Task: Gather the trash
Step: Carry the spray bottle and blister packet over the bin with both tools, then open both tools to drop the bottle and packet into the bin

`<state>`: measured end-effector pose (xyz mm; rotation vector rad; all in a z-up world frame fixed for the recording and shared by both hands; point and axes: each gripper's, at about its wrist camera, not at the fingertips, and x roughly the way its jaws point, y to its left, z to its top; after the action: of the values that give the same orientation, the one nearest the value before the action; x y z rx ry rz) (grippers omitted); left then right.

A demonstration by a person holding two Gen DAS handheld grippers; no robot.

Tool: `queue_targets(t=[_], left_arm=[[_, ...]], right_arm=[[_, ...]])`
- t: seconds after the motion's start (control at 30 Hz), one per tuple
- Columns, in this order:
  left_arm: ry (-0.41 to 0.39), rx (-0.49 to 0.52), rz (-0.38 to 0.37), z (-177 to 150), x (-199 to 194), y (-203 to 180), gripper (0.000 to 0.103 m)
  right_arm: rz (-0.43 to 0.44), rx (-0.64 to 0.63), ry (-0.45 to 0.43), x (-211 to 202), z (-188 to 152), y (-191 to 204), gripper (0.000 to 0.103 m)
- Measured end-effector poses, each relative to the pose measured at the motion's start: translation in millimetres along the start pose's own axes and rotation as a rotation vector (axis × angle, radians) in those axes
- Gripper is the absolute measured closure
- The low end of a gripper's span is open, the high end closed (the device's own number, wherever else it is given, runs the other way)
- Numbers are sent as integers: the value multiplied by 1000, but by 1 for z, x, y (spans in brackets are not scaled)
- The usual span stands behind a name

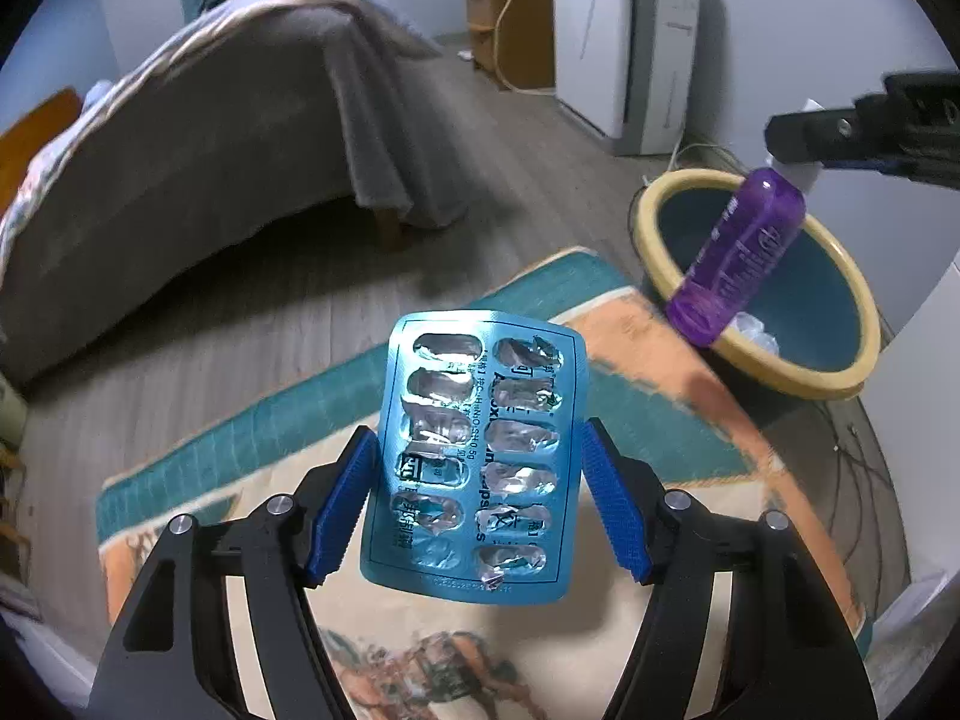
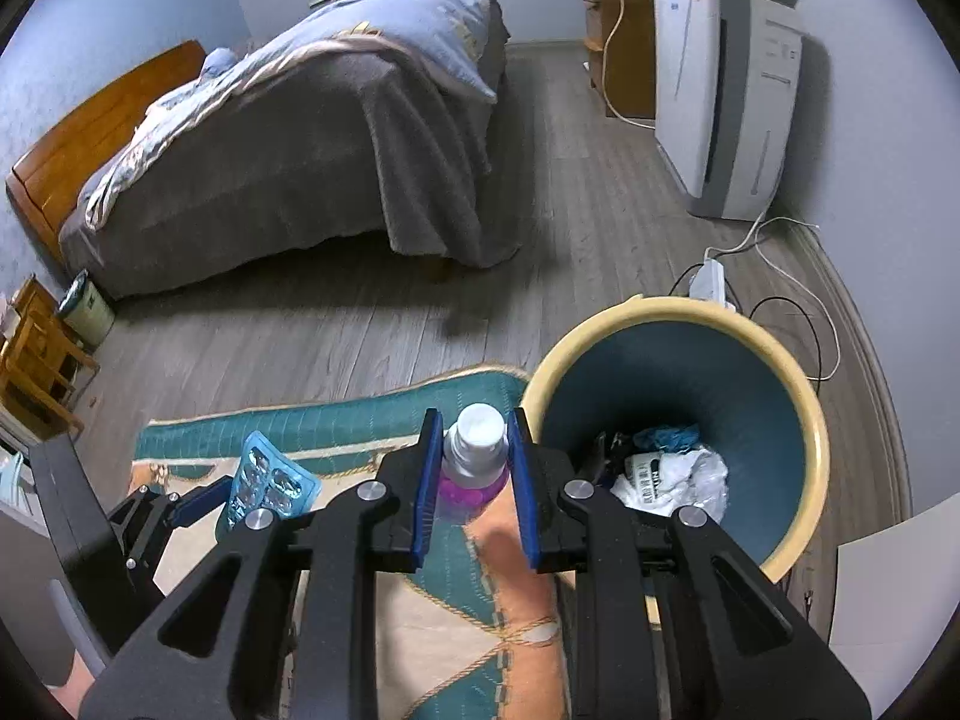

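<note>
While you hold both tools above the rug (image 1: pixel 252 450), your left gripper (image 1: pixel 480 492) is clamped on the two long edges of a blue blister pack (image 1: pixel 474 468), which stands upright between the blue pads; its pockets are torn open and its printed text is too crumpled to read in full. Your right gripper (image 2: pixel 474 480) is closed on a purple bottle (image 2: pixel 474 462) at its white cap. From the right wrist view you see only the cap and a sliver of purple, the rest being hidden behind the fingers. From the left wrist view the bottle (image 1: pixel 738 258) hangs at 2 o'clock, tilted, over the near rim of the waste bin (image 1: pixel 654 252), and the right gripper itself is cut off by the picture's edge. The bin sits at 3 o'clock in the right wrist view, holding crumpled white paper (image 2: pixel 678 474) and a blue scrap; darker bits beside them are hard to make out. The bed (image 2: pixel 288 168) lies at 10 o'clock, an air purifier (image 2: pixel 720 96) at 1 o'clock.
</note>
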<state>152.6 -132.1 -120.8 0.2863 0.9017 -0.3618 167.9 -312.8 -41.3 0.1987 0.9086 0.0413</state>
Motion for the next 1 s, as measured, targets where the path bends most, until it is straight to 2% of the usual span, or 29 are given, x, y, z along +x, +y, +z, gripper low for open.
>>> queue_targets(t=[0.2,0.37,0.5,0.63,0.73,1.0], left_arm=[[-34,37,-23,12,-5,-27,33],[-63,77,-72,24,-9,-59,33],[-78,114,-108,37,-9,-89,33],[-77,126,-162,53,4,-118,33],[-63,151,-172,62,17,-135,33],[-41,159,-204,80,45,-151,33]], right_arm=[[-47,1,-37,-16,12,-32,81],[-101,6,-67,-30,21,-69,81],[-163,9,-34,-22,22,-98,81],[-176,53,14,-5,17,-121,81],[-187,79,43,5,14,-136,81],[-192,150,105,31,8,-160,81]])
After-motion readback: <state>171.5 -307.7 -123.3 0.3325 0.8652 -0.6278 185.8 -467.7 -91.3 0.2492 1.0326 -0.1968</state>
